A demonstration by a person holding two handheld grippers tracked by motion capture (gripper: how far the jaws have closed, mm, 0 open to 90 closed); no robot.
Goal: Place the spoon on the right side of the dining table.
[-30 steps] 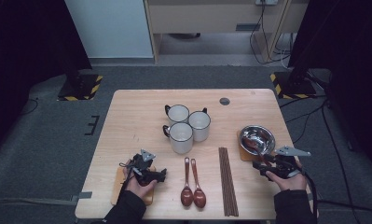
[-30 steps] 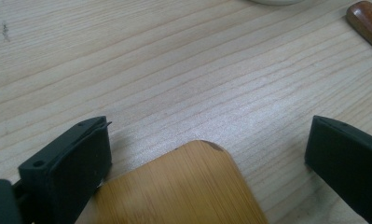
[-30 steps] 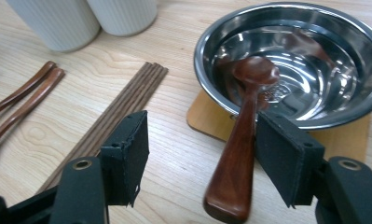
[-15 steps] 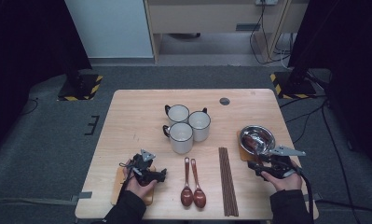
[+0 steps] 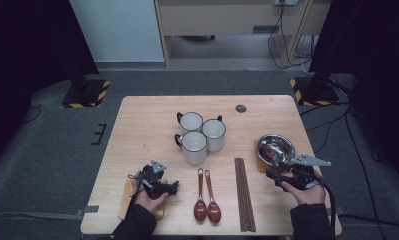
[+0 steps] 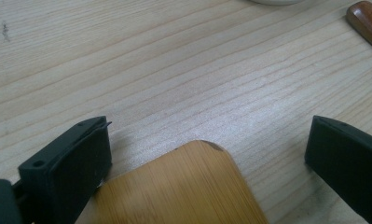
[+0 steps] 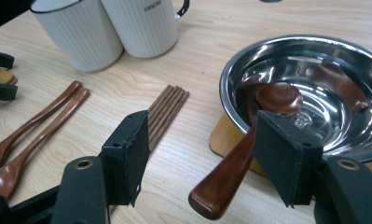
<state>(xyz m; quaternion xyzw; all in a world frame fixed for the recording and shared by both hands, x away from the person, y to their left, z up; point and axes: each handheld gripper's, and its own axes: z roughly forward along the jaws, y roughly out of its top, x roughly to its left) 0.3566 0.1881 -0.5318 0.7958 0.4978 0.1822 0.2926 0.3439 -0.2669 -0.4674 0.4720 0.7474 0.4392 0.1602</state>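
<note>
Two dark sleeves are seen at the near edge, one to each arm. Each hand-held gripper — the left hand-held gripper (image 5: 157, 182) and the right hand-held gripper (image 5: 287, 172) — is built of black parts, topped by a grey three-cornered plate. Flat, blocky black pads (image 7: 132, 154) are carried on the jaws, with round screw holes behind them. A black cable is trailed from the right one.
</note>
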